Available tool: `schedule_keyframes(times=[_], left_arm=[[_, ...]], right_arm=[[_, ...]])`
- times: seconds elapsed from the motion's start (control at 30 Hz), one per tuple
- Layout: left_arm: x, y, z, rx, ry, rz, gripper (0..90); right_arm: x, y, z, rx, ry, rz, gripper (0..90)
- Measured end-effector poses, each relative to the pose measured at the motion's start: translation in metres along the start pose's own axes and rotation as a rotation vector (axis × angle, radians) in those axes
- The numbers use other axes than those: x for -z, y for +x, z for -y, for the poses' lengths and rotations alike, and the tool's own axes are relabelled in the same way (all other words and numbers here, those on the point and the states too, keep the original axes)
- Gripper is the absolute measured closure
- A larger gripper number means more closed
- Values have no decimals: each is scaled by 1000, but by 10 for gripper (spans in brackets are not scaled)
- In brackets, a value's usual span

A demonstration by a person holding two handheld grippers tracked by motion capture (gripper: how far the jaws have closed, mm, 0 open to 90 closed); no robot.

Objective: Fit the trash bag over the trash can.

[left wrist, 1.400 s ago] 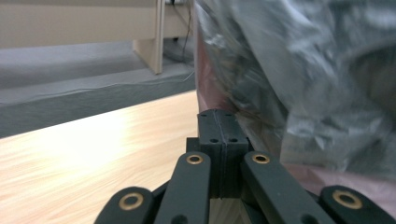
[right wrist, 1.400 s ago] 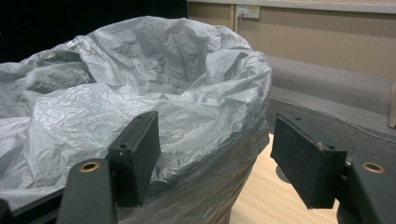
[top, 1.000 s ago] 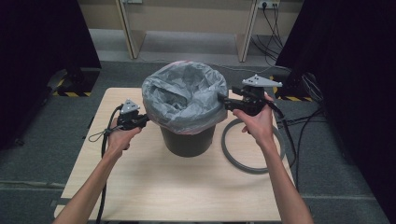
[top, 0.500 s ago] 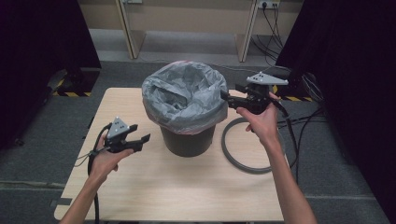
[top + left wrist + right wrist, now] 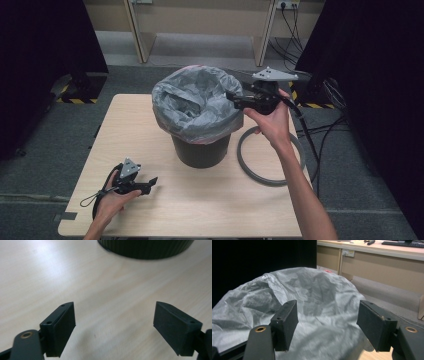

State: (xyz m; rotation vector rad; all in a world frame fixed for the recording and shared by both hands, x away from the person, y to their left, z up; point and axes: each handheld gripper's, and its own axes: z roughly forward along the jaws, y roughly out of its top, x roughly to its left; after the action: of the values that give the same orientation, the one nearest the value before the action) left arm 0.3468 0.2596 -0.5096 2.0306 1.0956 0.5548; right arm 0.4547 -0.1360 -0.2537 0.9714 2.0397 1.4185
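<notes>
A black bin (image 5: pixel 200 150) lined with a grey plastic bag (image 5: pixel 192 102) stands in the middle of the wooden table (image 5: pixel 210 205). My left gripper (image 5: pixel 150 184) hovers low over the table's front left corner, well apart from the bin. Its jaws have just been opening and stand open, with nothing but bare wood between them (image 5: pixel 115 327); the bin's base (image 5: pixel 147 250) is ahead. My right gripper (image 5: pixel 232 97) is held at the bag's right rim, open. The crumpled bag (image 5: pixel 312 297) lies just beyond its jaws (image 5: pixel 327 327), and the pads do not press it.
A grey ring (image 5: pixel 241 152) lies flat on the table right of the bin, under my right forearm. Cables (image 5: pixel 325 135) trail over the floor at the right. A wooden desk (image 5: pixel 200 20) stands behind the table, with dark curtains on both sides.
My left gripper has left the bag's left side, dropped toward the table's front left corner and opened. My right gripper has risen slightly at the bag's right rim.
</notes>
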Motion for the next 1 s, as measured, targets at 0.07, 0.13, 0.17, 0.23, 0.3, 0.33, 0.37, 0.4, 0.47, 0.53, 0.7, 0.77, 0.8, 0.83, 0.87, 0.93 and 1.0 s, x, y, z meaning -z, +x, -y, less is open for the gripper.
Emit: schedule_keyframes(times=[0.07,0.13,0.17,0.23,0.3,0.33,0.37,0.4,0.47,0.53,0.7,0.77,0.8,0.83,0.87,0.93,1.0], left_arm=[[-4,-2,6,-16,29,0,170],[-7,-2,9,-25,45,-5,161],[-7,-2,10,-10,43,0,151],[-7,-1,10,3,48,6,150],[-7,-1,11,14,51,11,148],[-7,-1,11,18,54,16,143],[-7,0,11,25,57,19,143],[-7,0,11,29,58,23,138],[-7,0,11,26,59,27,135],[-7,0,11,26,59,29,130],[-7,0,11,26,60,31,126],[-7,0,11,25,60,31,126],[-7,0,11,26,60,31,126],[-7,0,11,25,60,31,125],[-7,0,11,25,60,31,125],[-7,0,11,25,60,31,126],[-7,0,11,25,59,32,126]], right_arm=[[-4,5,-7,13,5,-3,330],[-10,10,-15,25,9,-4,330],[-16,16,-21,36,17,-9,330],[-19,18,-24,41,20,-13,330],[-26,24,-29,48,33,-21,329],[-34,28,-34,53,42,-24,329],[-34,28,-34,53,42,-24,329],[-42,32,-38,57,51,-27,329],[-46,34,-40,57,57,-27,329],[-54,36,-44,65,71,-23,329],[-73,42,-53,65,91,-20,328],[-82,43,-55,61,104,-23,327],[-87,43,-56,64,115,-18,326],[-98,44,-56,67,138,-15,323],[-98,44,-56,67,138,-15,323],[-108,44,-55,65,163,-12,319],[-123,44,-52,70,196,-3,316]])
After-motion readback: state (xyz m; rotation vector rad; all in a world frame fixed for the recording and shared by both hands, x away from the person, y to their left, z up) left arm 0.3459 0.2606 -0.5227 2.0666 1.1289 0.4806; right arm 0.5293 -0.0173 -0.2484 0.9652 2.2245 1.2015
